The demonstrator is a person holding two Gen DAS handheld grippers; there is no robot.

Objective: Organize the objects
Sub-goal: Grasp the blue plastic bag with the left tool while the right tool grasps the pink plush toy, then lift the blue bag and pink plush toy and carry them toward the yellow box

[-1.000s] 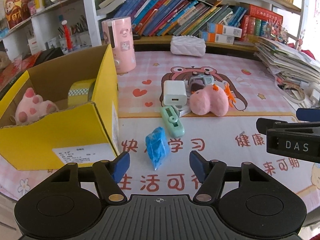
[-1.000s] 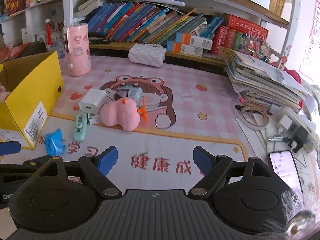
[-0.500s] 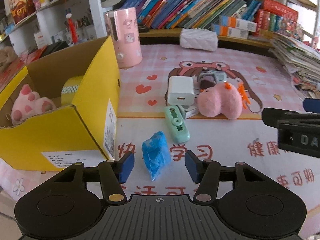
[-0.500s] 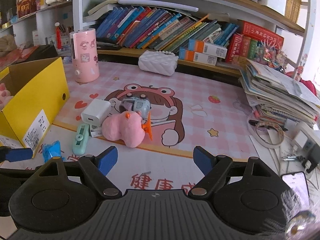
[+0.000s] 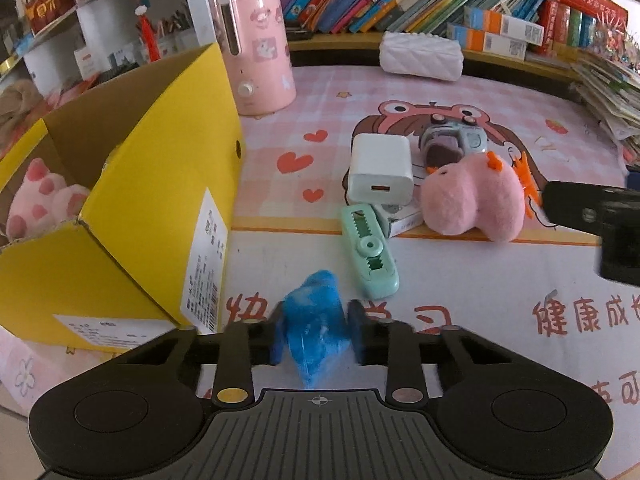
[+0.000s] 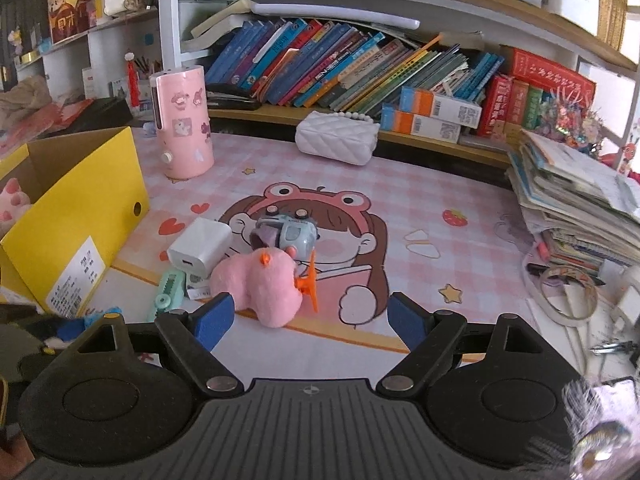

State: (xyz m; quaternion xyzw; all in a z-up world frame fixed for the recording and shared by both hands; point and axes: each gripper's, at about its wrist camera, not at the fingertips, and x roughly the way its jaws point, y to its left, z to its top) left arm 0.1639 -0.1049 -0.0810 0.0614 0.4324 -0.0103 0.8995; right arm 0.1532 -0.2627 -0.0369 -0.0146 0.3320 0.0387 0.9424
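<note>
Blue crinkled packet (image 5: 316,328) pinched between left tongs (image 5: 316,338).

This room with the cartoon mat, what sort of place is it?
Probably a child's study desk at home: a shelf of slanting books runs behind it, a cartoon desk mat covers the top, and a pink plush toy lies among small gadgets.

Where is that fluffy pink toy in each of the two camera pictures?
Left wrist view: the fluffy pink toy lies right of centre, beside the white charger.
Right wrist view: it lies just left of centre, ahead of the open right gripper.
Shared landmark: the yellow box, at left.
</note>
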